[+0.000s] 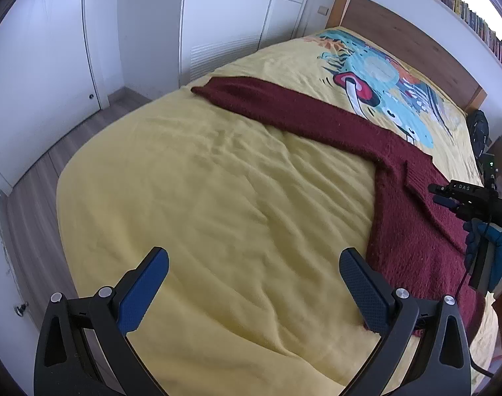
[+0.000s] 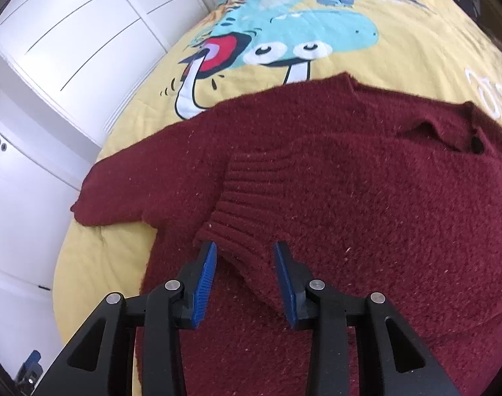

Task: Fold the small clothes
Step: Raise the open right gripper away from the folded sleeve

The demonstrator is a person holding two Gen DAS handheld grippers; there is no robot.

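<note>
— Yellow bedspread with a cartoon print, white wardrobe doors behind. Where's the garment?

— A maroon sweater lies flat on it, one sleeve stretched toward the doors, the other folded across the body, ribbed cuff on top.

— And the tools?

— Left gripper gapes wide over bare cover, nothing between the pads. Right gripper stands partly parted (cuff edge between the pads, not pinched).
</note>
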